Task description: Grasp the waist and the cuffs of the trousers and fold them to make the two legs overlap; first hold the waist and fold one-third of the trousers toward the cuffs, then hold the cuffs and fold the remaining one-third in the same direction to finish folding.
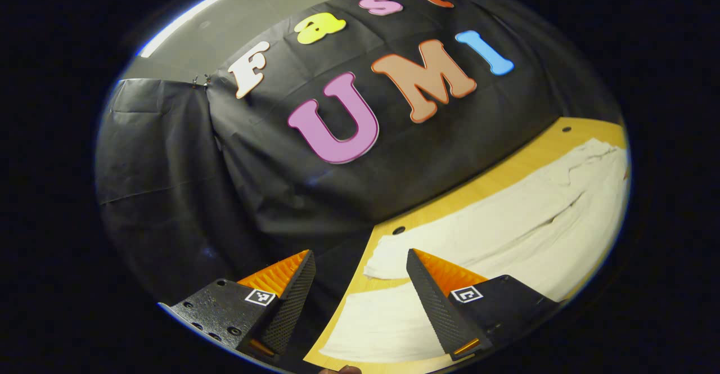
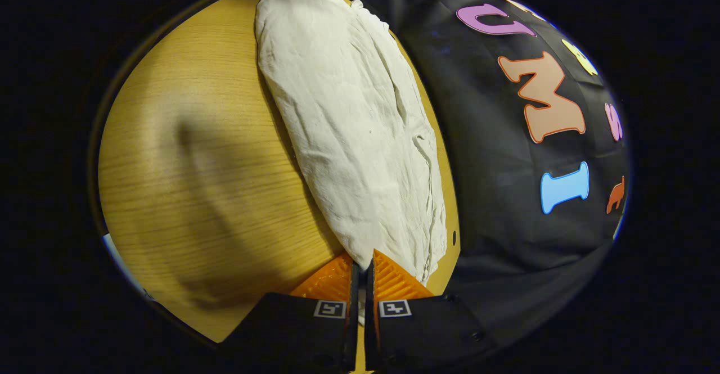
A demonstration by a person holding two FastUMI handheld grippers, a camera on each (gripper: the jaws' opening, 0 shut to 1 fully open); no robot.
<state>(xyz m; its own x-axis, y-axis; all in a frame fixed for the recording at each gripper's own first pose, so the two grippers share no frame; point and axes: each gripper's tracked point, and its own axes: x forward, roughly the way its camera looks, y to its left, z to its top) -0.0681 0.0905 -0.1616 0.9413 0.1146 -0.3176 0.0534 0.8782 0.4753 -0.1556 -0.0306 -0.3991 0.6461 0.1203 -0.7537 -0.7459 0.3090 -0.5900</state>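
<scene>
The trousers (image 2: 360, 132) lie lengthwise along the counter (image 2: 191, 154) by the back wall, pale, thin, crinkled cloth on smooth wood. The right tool (image 2: 363, 264) is clenched on their near end; the left tool (image 1: 360, 284) hangs released above the other end. Grip both layers, lift evenly, keep edges aligned

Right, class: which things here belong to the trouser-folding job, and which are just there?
Job:
trousers
right gripper, shut on the trousers' end
left gripper, open above them

Just there:
wooden table
black cloth wall
</scene>
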